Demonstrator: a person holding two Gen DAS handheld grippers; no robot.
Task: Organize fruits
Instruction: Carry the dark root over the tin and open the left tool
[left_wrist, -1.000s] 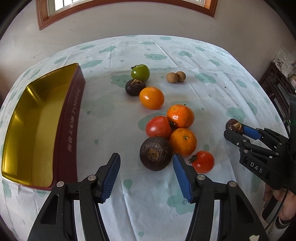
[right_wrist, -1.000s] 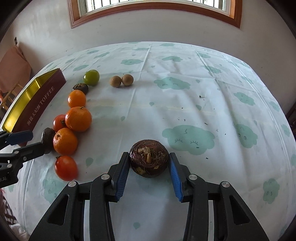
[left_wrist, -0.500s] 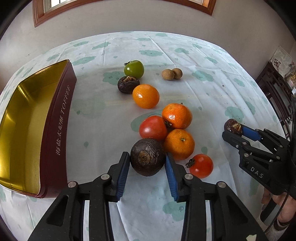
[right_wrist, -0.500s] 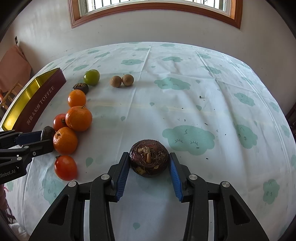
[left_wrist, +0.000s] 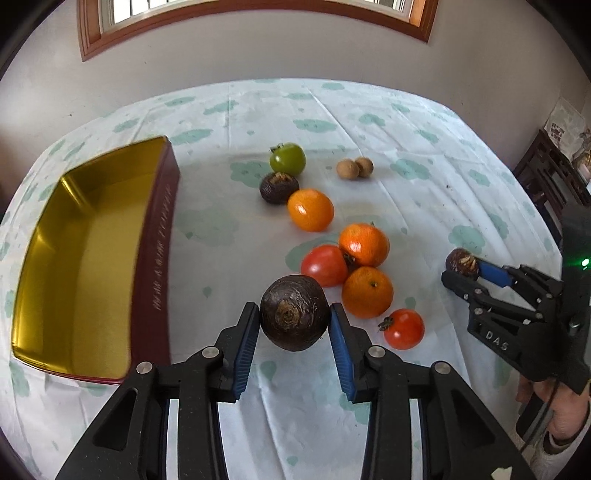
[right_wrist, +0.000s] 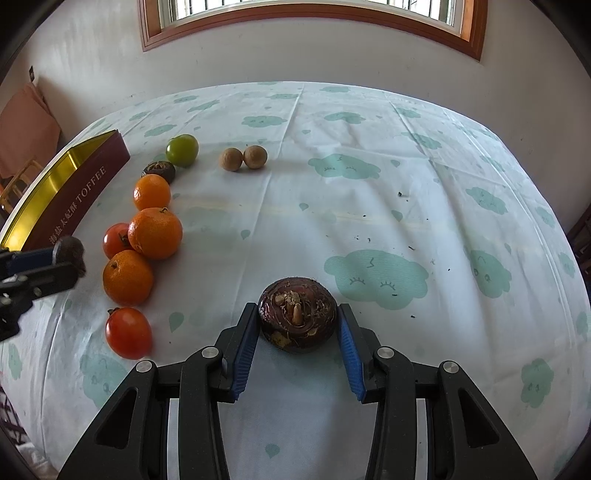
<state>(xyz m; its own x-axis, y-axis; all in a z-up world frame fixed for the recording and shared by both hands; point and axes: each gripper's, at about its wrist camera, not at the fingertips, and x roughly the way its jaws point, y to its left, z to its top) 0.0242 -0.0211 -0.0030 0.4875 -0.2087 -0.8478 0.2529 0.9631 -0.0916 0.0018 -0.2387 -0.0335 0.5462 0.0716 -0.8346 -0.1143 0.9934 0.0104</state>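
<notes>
My left gripper (left_wrist: 293, 325) is shut on a dark round water chestnut (left_wrist: 294, 318), held just in front of the fruit cluster and right of the tin box (left_wrist: 162, 240). My right gripper (right_wrist: 297, 314) is shut on a second water chestnut (right_wrist: 297, 319), sprout side up, low over the tablecloth. Three oranges (left_wrist: 364, 244), two red tomatoes (left_wrist: 324, 265), a green tomato (left_wrist: 287, 158), a small chestnut (left_wrist: 279, 187) and two longans (left_wrist: 354, 168) lie on the table. The right gripper (left_wrist: 476, 269) shows at the right in the left wrist view.
The tin box (right_wrist: 81, 195) is maroon outside and gold inside, with nothing in it, at the table's left. A person's hand (left_wrist: 554, 417) holds the right gripper. A dark wooden chair (left_wrist: 546, 184) stands beyond the table's right edge. Crumbs (right_wrist: 400, 194) dot the cloth.
The left gripper's jaws closed on the big water chestnut, which then rose off the cloth with the gripper. The right gripper kept still with its chestnut.
</notes>
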